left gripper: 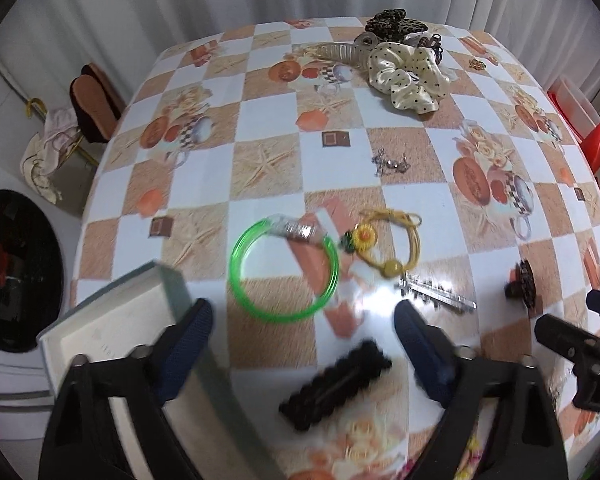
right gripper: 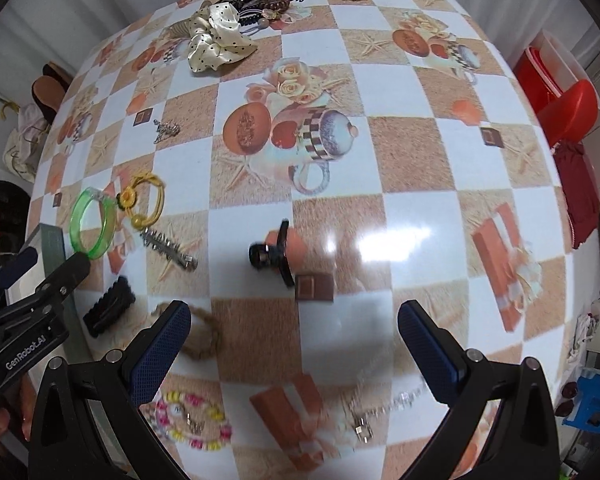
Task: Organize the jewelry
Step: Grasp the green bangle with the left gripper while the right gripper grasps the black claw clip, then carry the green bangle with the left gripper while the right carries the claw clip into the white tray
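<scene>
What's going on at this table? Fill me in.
A person is sorting jewelry and hair accessories with two handheld grippers. The left gripper hangs open over a black hair clip, beside a pale open box. The right gripper is open and empty above the checkered tablecloth. Nothing is held yet.

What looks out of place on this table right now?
Nothing is broken or spilled. Pieces just lie scattered on the tablecloth: the green bangle, yellow hair tie and black clip sit outside the open box.
</scene>
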The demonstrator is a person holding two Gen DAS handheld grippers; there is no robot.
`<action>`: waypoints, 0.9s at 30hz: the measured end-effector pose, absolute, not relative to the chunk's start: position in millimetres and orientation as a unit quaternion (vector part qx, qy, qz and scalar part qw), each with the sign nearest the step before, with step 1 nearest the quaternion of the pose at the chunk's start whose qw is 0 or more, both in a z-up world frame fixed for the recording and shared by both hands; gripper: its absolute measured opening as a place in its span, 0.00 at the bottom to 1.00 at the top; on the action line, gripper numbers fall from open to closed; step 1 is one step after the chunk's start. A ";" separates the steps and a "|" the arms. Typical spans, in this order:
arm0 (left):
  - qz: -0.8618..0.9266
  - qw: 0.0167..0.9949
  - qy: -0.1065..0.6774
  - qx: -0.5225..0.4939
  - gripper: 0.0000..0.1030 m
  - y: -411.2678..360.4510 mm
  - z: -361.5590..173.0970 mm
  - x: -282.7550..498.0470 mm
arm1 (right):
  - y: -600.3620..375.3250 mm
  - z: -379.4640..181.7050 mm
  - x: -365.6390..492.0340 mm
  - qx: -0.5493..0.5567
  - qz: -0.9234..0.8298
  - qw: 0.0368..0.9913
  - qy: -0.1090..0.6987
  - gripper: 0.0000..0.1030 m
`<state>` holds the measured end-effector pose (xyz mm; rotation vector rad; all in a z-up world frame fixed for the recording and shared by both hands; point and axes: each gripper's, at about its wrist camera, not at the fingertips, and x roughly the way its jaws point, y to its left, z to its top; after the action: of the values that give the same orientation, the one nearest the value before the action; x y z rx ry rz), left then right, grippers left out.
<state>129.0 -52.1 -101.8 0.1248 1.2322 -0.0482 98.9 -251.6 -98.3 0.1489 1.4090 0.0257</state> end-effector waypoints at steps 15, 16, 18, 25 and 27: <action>-0.028 0.795 0.605 0.037 0.77 -55.9 -144.3 150.8 | -228.3 -131.2 115.4 0.029 0.016 0.766 0.642 0.74; -0.033 0.796 0.604 0.032 0.73 -55.6 -143.9 150.8 | -226.7 -131.2 114.4 0.022 0.015 0.768 0.640 0.73; -0.037 0.796 0.604 0.027 0.69 -56.9 -143.3 150.3 | -223.7 -130.9 114.1 0.011 0.012 0.771 0.636 0.67; -0.056 0.801 0.596 0.026 0.16 -61.1 -136.9 142.3 | -224.1 -126.3 113.7 -0.002 0.011 0.782 0.623 0.27; -0.060 0.801 0.595 0.014 0.11 -59.4 -134.7 141.7 | -226.5 -125.9 112.6 0.003 0.011 0.783 0.621 0.26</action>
<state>141.7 -59.4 -134.7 0.0303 1.2753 -0.1294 112.6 -226.5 -125.9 0.0070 1.3410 0.0232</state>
